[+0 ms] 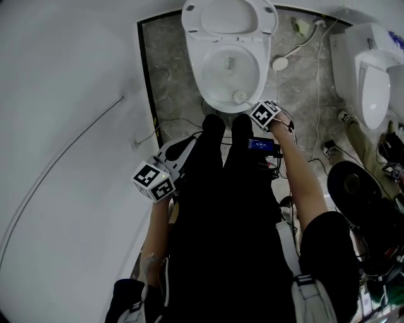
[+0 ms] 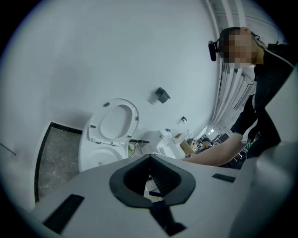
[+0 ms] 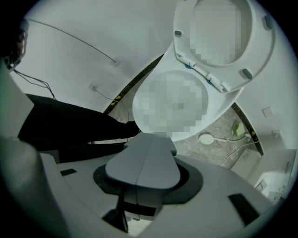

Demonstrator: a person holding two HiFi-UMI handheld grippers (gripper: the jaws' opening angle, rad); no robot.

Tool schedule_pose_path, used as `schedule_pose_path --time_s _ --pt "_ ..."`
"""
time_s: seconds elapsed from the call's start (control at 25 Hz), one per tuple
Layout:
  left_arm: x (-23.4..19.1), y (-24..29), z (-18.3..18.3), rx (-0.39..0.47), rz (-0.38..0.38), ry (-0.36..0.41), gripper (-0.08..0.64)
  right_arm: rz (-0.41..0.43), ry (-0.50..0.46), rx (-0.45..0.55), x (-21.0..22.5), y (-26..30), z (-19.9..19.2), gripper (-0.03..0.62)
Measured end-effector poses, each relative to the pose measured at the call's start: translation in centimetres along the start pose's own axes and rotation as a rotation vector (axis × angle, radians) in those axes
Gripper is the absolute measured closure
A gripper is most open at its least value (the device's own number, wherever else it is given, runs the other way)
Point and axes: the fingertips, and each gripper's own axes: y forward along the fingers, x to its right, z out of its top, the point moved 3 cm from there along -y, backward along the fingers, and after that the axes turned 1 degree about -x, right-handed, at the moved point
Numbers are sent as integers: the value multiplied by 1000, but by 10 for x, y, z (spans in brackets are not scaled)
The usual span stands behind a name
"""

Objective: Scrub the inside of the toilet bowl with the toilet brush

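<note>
The white toilet stands at the top of the head view with its seat and lid raised. My right gripper reaches over the bowl's front rim, jaws shut on the thin handle of the toilet brush, whose white head sits just inside the bowl. In the right gripper view the two fingers meet along a seam, pointing at the bowl rim; the bowl's inside is masked. My left gripper hangs open by the person's left leg, holding nothing; its view shows the toilet from the side.
A white round disc with a cord lies on the stone floor right of the toilet. A second white fixture stands at far right, with cables and a black round object near it. A white wall closes the left side.
</note>
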Motion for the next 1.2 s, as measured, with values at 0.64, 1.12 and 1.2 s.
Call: schedule_pose_path --time_s 0.64,1.12,1.2 --pt "-34 -80 10 101 116 -6 549 139 266 46 -22 16 75 419" --pt "-46 -92 41 145 75 50 549 232 545 228 -15 -17 73 419" --pt "-46 -85 48 151 56 67 549 205 522 231 -8 -28 62 420"
